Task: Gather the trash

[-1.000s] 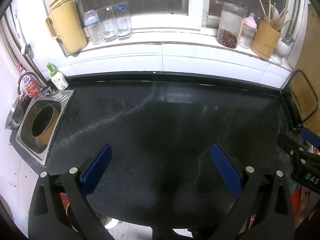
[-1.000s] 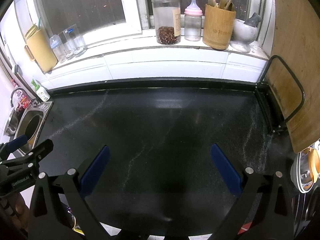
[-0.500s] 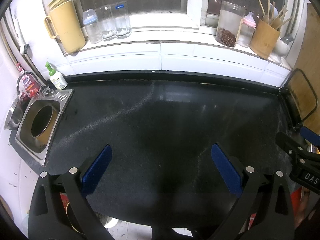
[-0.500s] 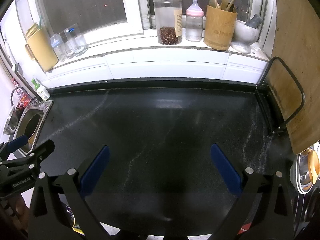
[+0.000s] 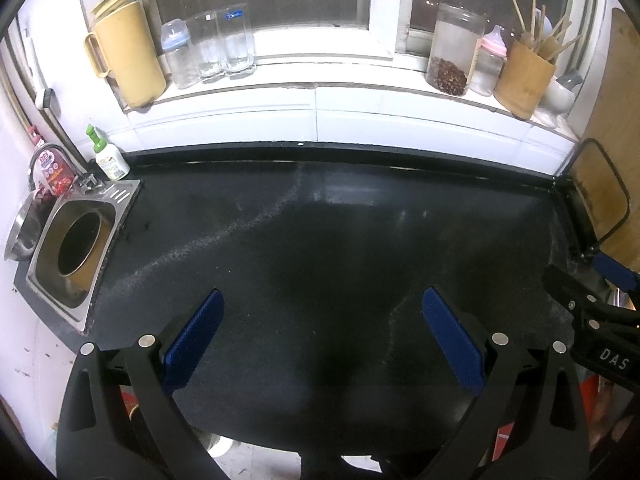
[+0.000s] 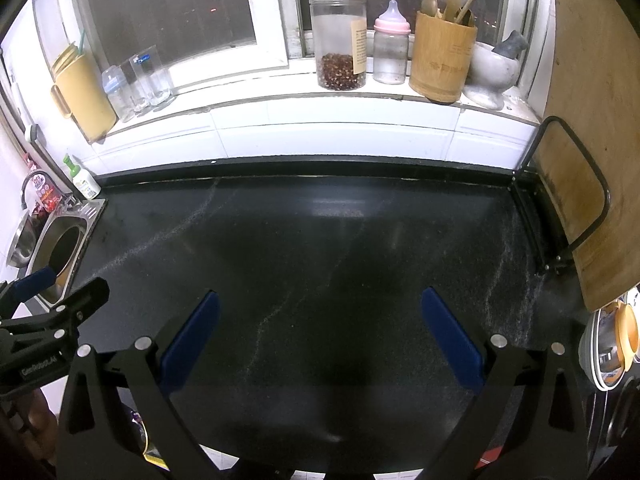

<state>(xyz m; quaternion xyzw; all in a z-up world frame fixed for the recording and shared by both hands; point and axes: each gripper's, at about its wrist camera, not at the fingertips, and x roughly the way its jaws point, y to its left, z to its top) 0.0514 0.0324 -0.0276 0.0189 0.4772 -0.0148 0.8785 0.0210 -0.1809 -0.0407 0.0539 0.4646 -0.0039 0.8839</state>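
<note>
No loose trash shows on the black counter (image 5: 320, 220) in either view. My left gripper (image 5: 322, 296) hovers over the counter's front edge, open, with nothing between its blue pads (image 5: 192, 340). My right gripper (image 6: 320, 296) hangs alongside it to the right, also open and empty. Each gripper appears at the edge of the other's view: the right gripper (image 5: 586, 276) and the left gripper (image 6: 62, 286). A steel-rimmed round hole (image 5: 76, 248) is set into the counter at the far left.
On the windowsill stand a yellow jug (image 5: 128, 60), glasses (image 5: 228, 40), a jar of beans (image 6: 340, 44), a baby bottle (image 6: 391, 44) and a bamboo utensil holder (image 6: 442, 60). A wooden board (image 6: 592, 140) leans in a black rack at right. A soap bottle (image 5: 110, 156) stands by the sink.
Both views have drifted only slightly. The grippers stay open and empty, and nothing on the counter has moved.
</note>
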